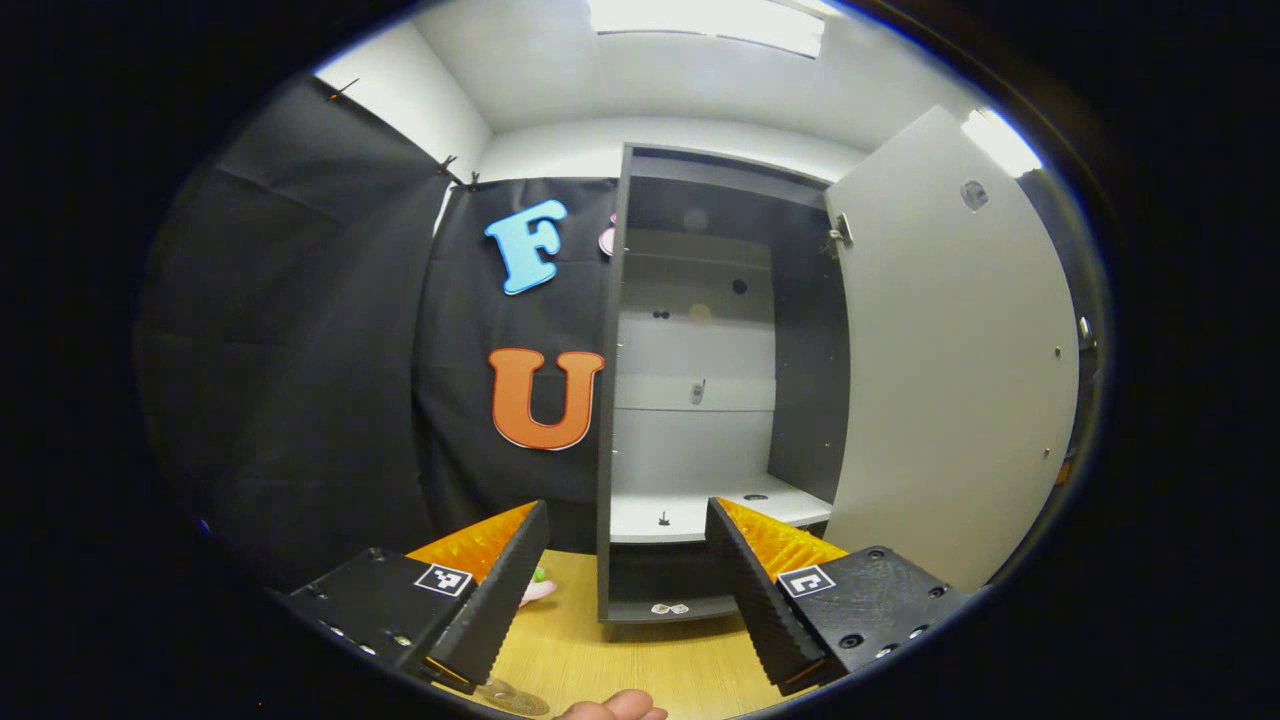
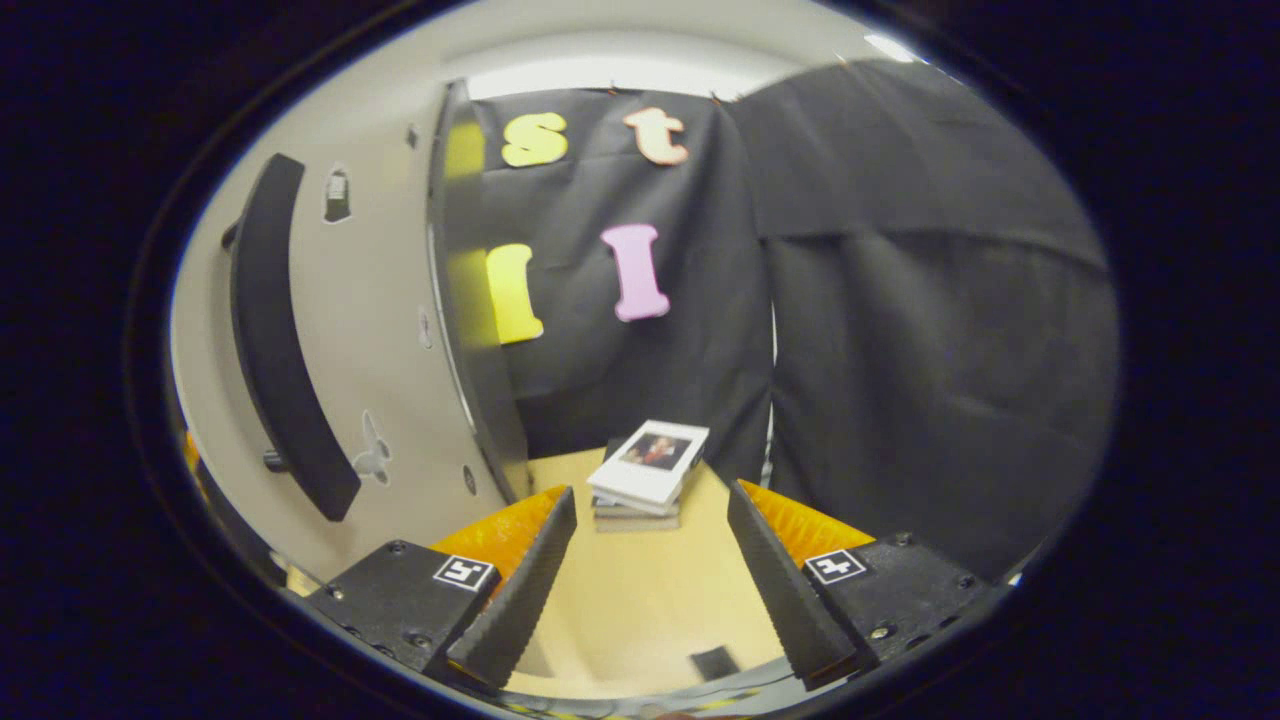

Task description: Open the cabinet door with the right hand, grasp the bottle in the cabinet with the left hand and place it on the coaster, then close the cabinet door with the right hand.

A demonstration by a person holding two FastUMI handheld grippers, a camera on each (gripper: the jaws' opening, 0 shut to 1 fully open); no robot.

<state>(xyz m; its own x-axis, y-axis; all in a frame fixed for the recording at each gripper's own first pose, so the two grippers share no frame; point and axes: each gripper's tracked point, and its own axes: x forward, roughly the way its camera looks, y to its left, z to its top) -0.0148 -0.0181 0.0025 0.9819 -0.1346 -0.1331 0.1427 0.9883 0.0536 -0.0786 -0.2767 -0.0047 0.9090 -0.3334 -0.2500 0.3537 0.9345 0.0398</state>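
Note:
In the left gripper view the dark cabinet (image 1: 612, 400) stands on the wooden table with its pale door (image 1: 950, 380) swung wide to the right. Its white lower shelf (image 1: 690, 515) carries only small dark marks. My left gripper (image 1: 626, 510) hangs open in front of that shelf, nothing between its fingers. A round brownish disc, perhaps the coaster (image 1: 515, 698), lies at the bottom edge beside a fingertip (image 1: 612, 708). In the right gripper view my right gripper (image 2: 651, 492) is open and holds nothing, just right of the door (image 2: 390, 330), whose long black handle (image 2: 280, 340) is at the left.
A small stack of books (image 2: 650, 468) lies on the table (image 2: 640, 610) ahead of the right gripper, against the black cloth wall. A small pink and green item (image 1: 535, 587) sits on the table left of the cabinet base.

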